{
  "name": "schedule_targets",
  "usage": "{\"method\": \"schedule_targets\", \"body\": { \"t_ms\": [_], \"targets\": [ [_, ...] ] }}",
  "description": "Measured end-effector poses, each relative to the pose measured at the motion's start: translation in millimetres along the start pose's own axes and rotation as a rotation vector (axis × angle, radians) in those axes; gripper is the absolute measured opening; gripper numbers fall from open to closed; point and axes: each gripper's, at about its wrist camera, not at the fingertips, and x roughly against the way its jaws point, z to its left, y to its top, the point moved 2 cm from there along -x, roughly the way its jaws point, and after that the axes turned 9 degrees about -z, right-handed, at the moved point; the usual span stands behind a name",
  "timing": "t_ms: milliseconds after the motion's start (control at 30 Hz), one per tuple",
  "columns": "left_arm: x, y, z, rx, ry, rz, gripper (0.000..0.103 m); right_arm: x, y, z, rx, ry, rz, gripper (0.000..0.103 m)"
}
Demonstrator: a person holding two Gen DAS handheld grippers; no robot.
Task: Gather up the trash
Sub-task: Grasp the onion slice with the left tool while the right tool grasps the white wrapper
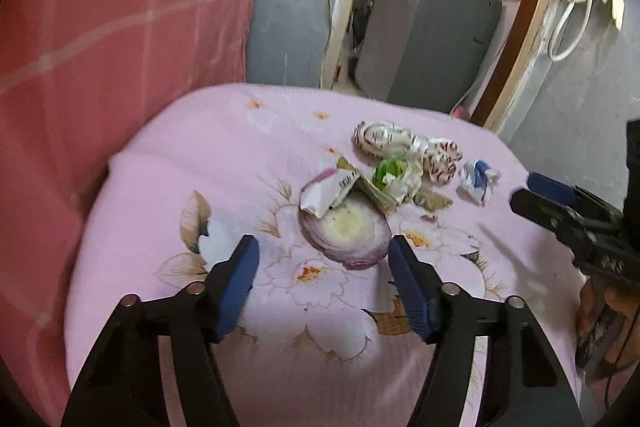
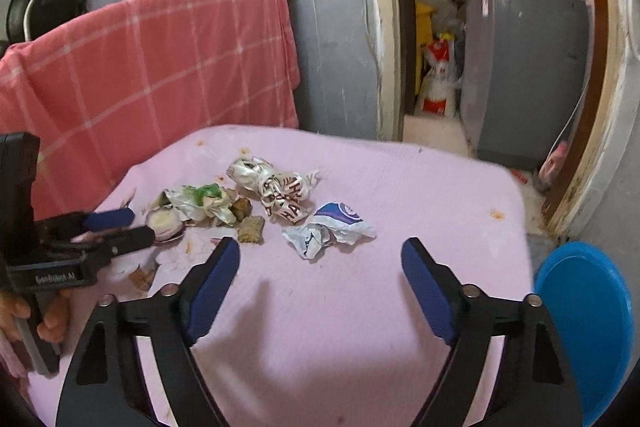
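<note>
My left gripper (image 1: 322, 261) hangs with jaws apart just short of the onion slice (image 1: 346, 233) on the pink bench (image 1: 224, 147). My right gripper (image 2: 320, 267) is spread too, the blue-white wrapper (image 2: 330, 229) lying ahead. A torn wrapper (image 1: 330, 193) hides the slice's far edge; the blue bin (image 2: 584, 323) is cut off.

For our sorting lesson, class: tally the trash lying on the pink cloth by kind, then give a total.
Crumpled wrappers: 3, brown-lettered, blue-and-white, green-and-white
Onion slice: 1
Brown scraps: 2
Torn white packet: 1
Total: 7
</note>
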Motion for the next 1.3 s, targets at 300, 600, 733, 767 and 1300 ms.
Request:
{"method": "schedule_targets", "body": {
  "t_ms": [300, 600, 733, 767, 1300],
  "targets": [
    [-17, 4, -13, -0.049, 0.004, 0.018, 0.060, -35, 5, -12, -0.070, 0.026, 0.124, 0.054],
    [-28, 3, -22, -0.110, 0.045, 0.034, 0.042, -33, 1, -14, -0.090, 0.049, 0.129, 0.028],
    [-27, 1, -22, -0.114, 0.038, 0.034, 0.036, -33, 1, -9, -0.075, 0.059, 0.127, 0.020],
    [-26, 0, -22, -0.113, 0.039, 0.033, 0.036, -32, 1, -9, -0.073, 0.060, 0.123, 0.018],
    [21, -13, -33, -0.026, -0.016, -0.029, 0.032, 44, -17, 1, -0.086, 0.127, -0.105, 0.013]
  ]
}}
